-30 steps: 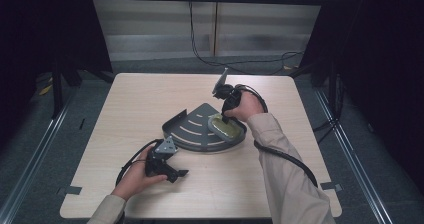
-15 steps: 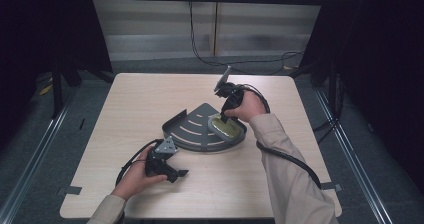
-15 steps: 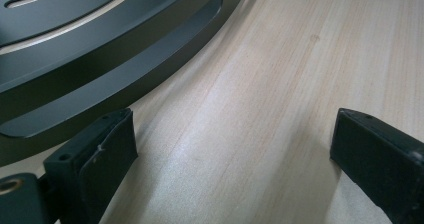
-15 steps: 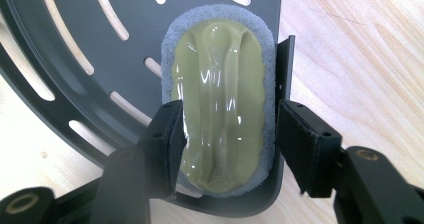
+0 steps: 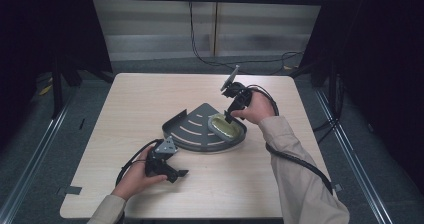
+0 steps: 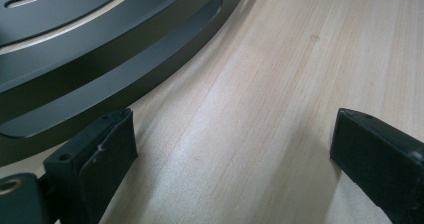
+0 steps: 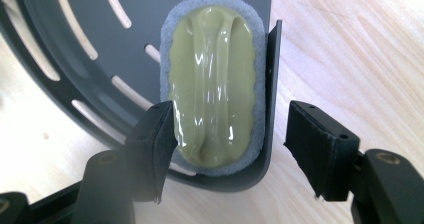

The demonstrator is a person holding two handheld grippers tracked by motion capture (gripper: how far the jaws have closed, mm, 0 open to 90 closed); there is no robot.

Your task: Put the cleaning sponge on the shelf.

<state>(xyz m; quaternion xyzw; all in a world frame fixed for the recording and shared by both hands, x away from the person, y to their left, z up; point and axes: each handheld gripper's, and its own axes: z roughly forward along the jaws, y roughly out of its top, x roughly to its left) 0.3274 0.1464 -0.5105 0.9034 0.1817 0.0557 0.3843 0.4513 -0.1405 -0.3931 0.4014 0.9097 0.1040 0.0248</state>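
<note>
The right gripper [image 7: 227, 149], its jaws just opened, lets go of the sponge [image 7: 215, 84] in the rack [image 5: 192, 129]. Lift straight up (avoid the rim) while the left gripper [image 6: 230, 154] rests open on the table [image 5: 150, 99].

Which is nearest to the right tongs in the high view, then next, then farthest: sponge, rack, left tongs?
1. Sponge: directly beneath the right tongs, at the right end of the rack.
2. Rack: holds the sponge and spreads left from it across the table middle.
3. Left tongs: farthest, at the near left, in front of the rack.
</note>
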